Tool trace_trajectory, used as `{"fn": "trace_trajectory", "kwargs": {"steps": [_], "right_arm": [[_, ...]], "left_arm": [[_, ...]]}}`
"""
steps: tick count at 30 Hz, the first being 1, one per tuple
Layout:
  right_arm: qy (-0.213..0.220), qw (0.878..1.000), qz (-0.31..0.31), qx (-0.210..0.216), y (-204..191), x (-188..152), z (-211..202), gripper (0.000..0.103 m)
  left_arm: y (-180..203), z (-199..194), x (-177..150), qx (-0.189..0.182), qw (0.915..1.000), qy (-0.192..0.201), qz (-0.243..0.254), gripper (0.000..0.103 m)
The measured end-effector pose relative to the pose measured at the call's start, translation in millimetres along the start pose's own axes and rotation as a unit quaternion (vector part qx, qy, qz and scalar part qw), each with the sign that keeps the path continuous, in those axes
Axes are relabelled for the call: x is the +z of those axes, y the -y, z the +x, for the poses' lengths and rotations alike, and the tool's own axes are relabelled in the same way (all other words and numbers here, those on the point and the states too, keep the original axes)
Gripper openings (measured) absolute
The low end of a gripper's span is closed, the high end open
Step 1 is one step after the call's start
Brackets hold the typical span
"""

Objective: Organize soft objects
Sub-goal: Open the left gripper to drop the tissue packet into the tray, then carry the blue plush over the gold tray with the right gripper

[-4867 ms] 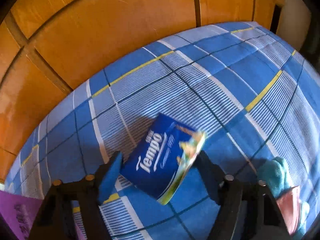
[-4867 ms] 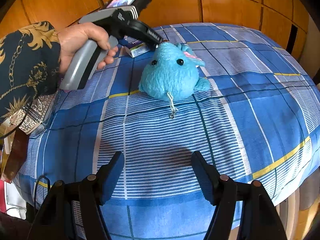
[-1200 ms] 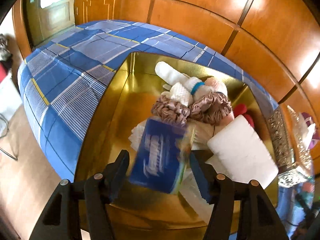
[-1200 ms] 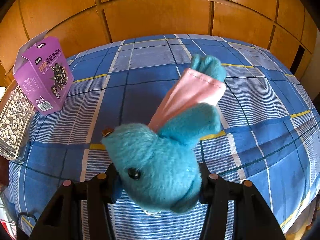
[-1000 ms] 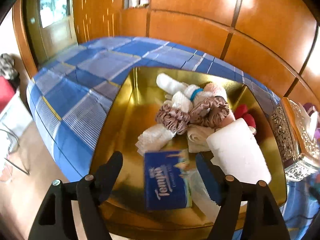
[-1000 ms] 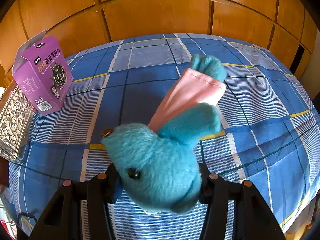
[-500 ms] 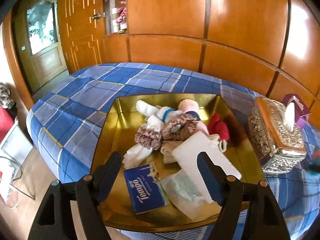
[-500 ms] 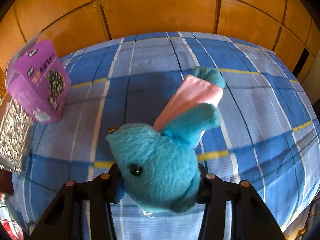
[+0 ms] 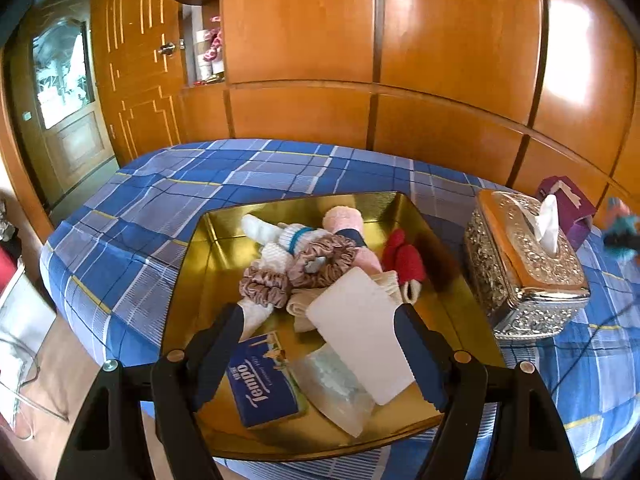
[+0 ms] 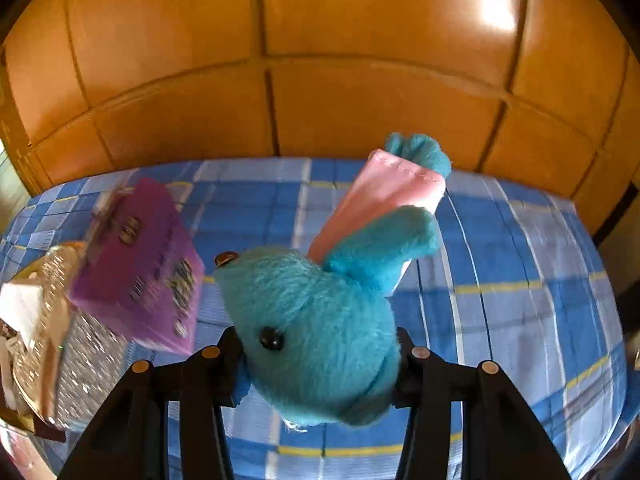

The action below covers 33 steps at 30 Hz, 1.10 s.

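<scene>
Left claw [image 9: 320, 332] hangs spread above the tray [image 9: 448, 240]; right claw [image 10: 316, 356] pinches the plush [image 10: 320, 320] over the bed [image 10: 520, 264].

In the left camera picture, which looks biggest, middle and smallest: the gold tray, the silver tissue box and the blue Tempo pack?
Largest to smallest, as they look in that view:
1. gold tray
2. silver tissue box
3. blue Tempo pack

The pack sits nearest the camera and still looks smallest, so that ranking seems safe.
</scene>
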State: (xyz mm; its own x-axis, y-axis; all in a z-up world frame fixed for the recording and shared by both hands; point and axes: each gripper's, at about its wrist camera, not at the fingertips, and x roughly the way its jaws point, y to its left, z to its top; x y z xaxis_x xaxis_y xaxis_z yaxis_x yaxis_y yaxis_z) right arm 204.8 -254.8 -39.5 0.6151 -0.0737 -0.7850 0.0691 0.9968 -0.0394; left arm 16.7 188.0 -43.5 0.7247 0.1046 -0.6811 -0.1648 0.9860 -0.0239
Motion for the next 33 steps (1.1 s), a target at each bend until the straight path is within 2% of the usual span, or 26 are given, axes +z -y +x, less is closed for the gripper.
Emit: {"fn": "trace_trajectory", "kwargs": {"steps": [5, 10, 14, 19, 23, 26, 29, 33], "right_arm": [[0.024, 1.000, -0.016, 0.013, -22, 31, -11, 0.049], [0.072, 0.996, -0.038, 0.043, -50, 62, -36, 0.049], [0.115, 0.987, -0.084, 0.071, -87, 78, -58, 0.049], [0.134, 0.976, -0.144, 0.098, -137, 88, -69, 0.049], [0.135, 0.958, -0.192, 0.165, -174, 78, -81, 0.049], [0.121, 0.938, -0.239, 0.218, -203, 56, -92, 0.049], [0.100, 0.924, -0.270, 0.251, -221, 34, -97, 0.049], [0.071, 0.911, -0.280, 0.295, -237, 2, -104, 0.049]], "left_arm": [[6, 2, -3, -0.013, 0.9999, -0.007, 0.005, 0.078], [6, 3, -4, -0.021, 0.9997, -0.008, 0.003, 0.078], [4, 4, -4, -0.021, 0.9997, -0.010, -0.001, 0.078], [3, 3, -4, -0.017, 0.9998, -0.009, 0.000, 0.078], [-1, 1, -4, -0.010, 0.9999, -0.007, -0.003, 0.078], [-5, 0, -5, -0.004, 0.9999, -0.007, -0.009, 0.078], [-6, 0, -5, 0.000, 0.9999, -0.006, -0.010, 0.078], [-7, 0, -5, 0.002, 0.9999, -0.005, -0.011, 0.078]]}}
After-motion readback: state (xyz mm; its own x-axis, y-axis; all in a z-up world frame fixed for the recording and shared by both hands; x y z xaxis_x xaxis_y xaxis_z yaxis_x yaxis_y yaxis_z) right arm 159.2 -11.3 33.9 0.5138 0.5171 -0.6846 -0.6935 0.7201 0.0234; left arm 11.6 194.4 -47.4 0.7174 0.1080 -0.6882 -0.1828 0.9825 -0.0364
